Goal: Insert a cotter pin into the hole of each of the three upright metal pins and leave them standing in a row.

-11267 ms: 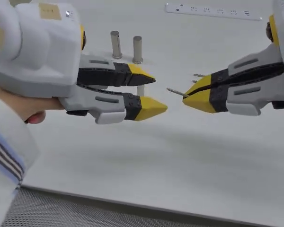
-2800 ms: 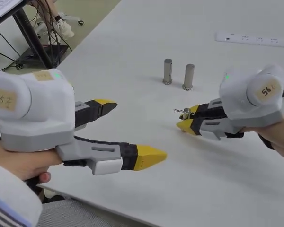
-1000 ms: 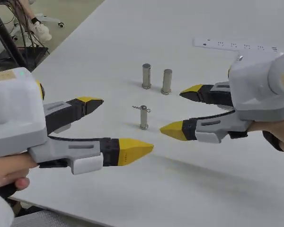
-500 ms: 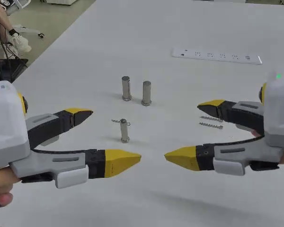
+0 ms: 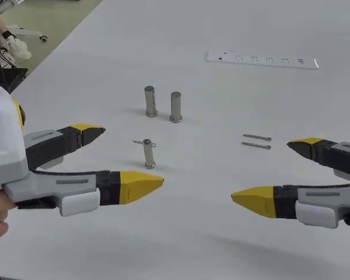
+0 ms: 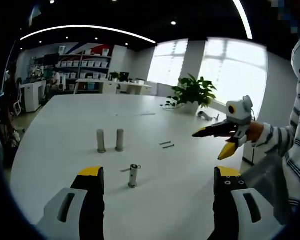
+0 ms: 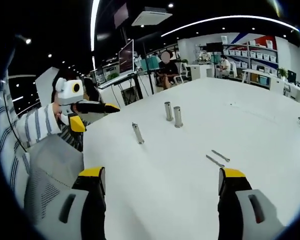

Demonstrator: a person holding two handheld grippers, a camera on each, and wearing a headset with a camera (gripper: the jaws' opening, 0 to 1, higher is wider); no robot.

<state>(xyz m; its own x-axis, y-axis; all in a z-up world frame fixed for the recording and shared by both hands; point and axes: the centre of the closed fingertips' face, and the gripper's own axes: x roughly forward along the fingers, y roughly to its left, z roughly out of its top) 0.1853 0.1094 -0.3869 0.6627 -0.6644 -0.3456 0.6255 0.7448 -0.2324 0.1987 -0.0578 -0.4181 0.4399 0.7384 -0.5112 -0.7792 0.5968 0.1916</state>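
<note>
The white surface [image 5: 210,239] runs across the head view from 6 o'clock up to 12. The left tongs [image 5: 132,156] hover above it at 9 o'clock, jaws spread wide, yellow tips well apart, holding nothing and touching nothing. The right tongs [image 5: 261,171] hover at 4 o'clock, also gaping wide and empty-handed, with their tips pointing toward 9 o'clock. In the left gripper view the right tongs hang at 3 o'clock in a hand with a striped sleeve [image 6: 285,150].

A white power strip [image 5: 261,59] lies flat at 1 o'clock, far from everything else.

Two bare metal pins [image 5: 150,101] stand upright near each other without touching, the second [image 5: 175,107] at 3 o'clock of the first. A third upright pin [image 5: 148,154] stands alone at 6 o'clock of that pair, near them, just beyond the tips of the left tongs. A cotter pin [image 5: 141,142] sits through the hole near its top, its free end sticking out toward 9 o'clock.

Two loose cotter pins [image 5: 256,137] lie flat on the surface at 3 o'clock of the third pin, well apart from it. They lie parallel and close together, the nearer one [image 5: 256,146] just beyond the upper jaw of the right tongs.
</note>
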